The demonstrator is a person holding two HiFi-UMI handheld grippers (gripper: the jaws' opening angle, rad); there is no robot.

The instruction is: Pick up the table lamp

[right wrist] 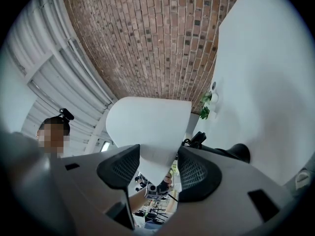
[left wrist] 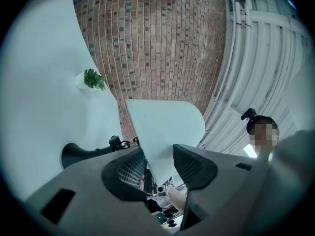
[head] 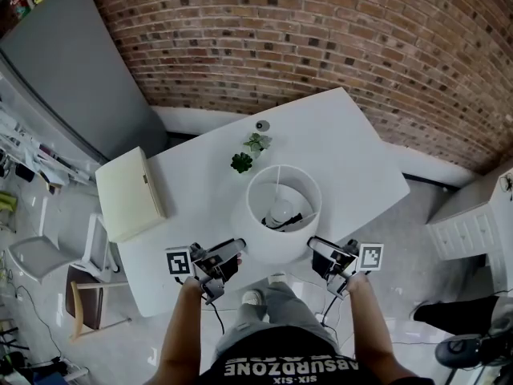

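The table lamp stands near the front edge of the white table. Its white drum shade is seen from above, with the bulb inside. My left gripper is at the shade's lower left and my right gripper at its lower right. In the left gripper view the shade runs down between the jaws of the left gripper and touches both pads. The right gripper view shows the same: the shade is wedged between the pads of the right gripper. A black lamp part shows beside the shade.
A cream box lies on the table's left end. Two small potted plants and a little round object sit behind the lamp. A brick wall runs behind the table, a chair stands at the left and a white drawer unit at the right.
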